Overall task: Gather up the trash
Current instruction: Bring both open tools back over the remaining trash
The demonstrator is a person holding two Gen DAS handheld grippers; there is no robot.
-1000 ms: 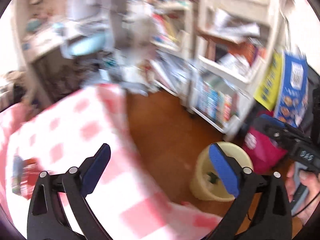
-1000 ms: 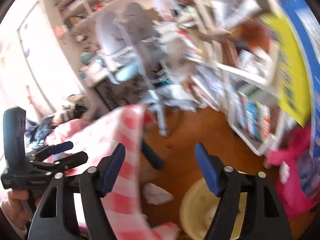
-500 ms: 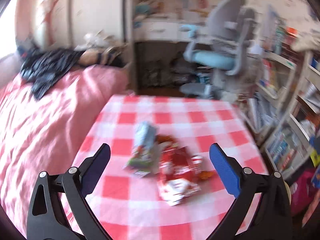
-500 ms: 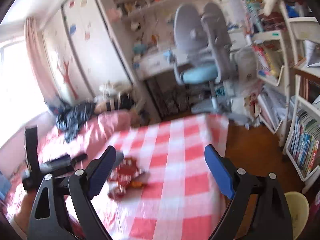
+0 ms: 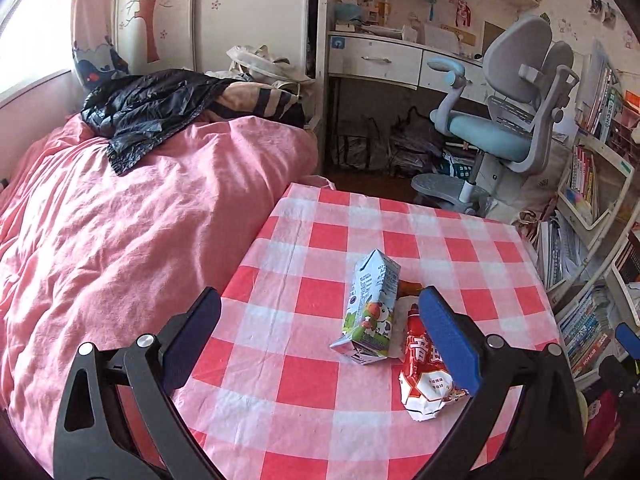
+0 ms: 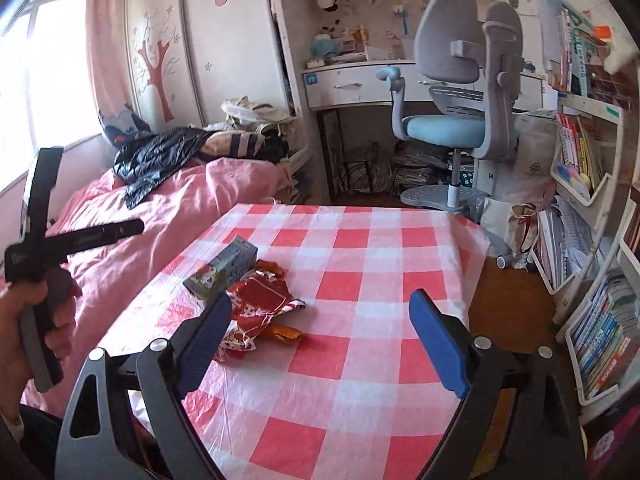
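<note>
- Two grippers hover over a table point(image 5: 304, 408) covered in a red-and-white checked cloth, both pointing down and forward at it.
- The left gripper point(image 5: 320, 344) has its jaws spread wide and empty; the blue pad of its right finger overlaps the red wrapper in the left wrist view, but I cannot tell whether it touches it.
- The right gripper point(image 6: 320, 340) also stands wide open with nothing between its pads, only bare cloth ahead.
- A milk carton point(image 5: 370, 308) lies on its side near the middle of the table. In the left wrist view its long axis runs away from the camera, with the gabled top pointing toward the far edge and the flat base toward the gripper.
- In the right wrist view the same carton point(image 6: 222, 270) lies at a slant, its long axis running from lower left to upper right.
- A crumpled red wrapper point(image 5: 426, 376) lies just beside the carton on its right, long axis also running roughly away from the left camera, with a white torn end nearest.
- An orange scrap point(image 6: 282, 332) sits against the wrapper.
- A hand point(image 6: 36, 320) holding the left gripper's handle shows at the left edge of the right wrist view.
- A pink bed point(image 5: 120, 240) adjoins the table, and a desk chair point(image 5: 504, 120) stands beyond it.
</note>
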